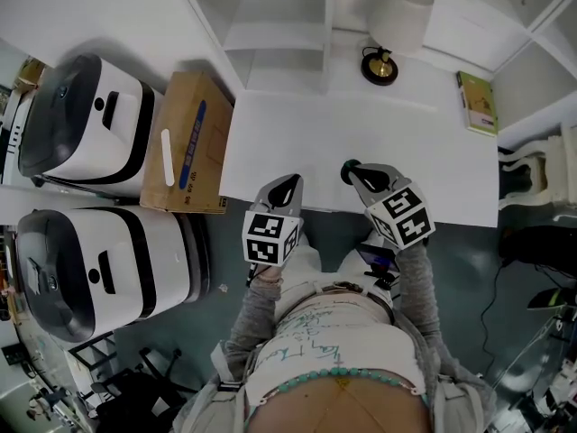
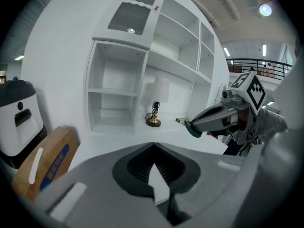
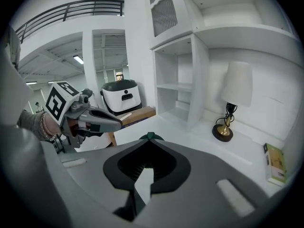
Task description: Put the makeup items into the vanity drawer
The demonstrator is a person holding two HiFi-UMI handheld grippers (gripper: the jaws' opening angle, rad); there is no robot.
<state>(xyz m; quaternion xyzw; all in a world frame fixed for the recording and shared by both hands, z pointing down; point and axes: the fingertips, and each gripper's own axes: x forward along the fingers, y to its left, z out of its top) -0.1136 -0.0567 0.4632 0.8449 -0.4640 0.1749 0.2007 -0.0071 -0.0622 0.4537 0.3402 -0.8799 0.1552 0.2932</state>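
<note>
Head view showed the right gripper pinching a dark green makeup item by its very tips above the vanity top, so it could slip free, while the left gripper was pressed together, empty.

Nothing legible anywhere. The cardboard box had a blue strip with white print, too small to read. The green book cover carried print, also unreadable. The shirt showed teal scrawled lettering, not decipherable. Cubes on the left gripper and right gripper bore square black-and-white marker patterns, no characters.
</note>
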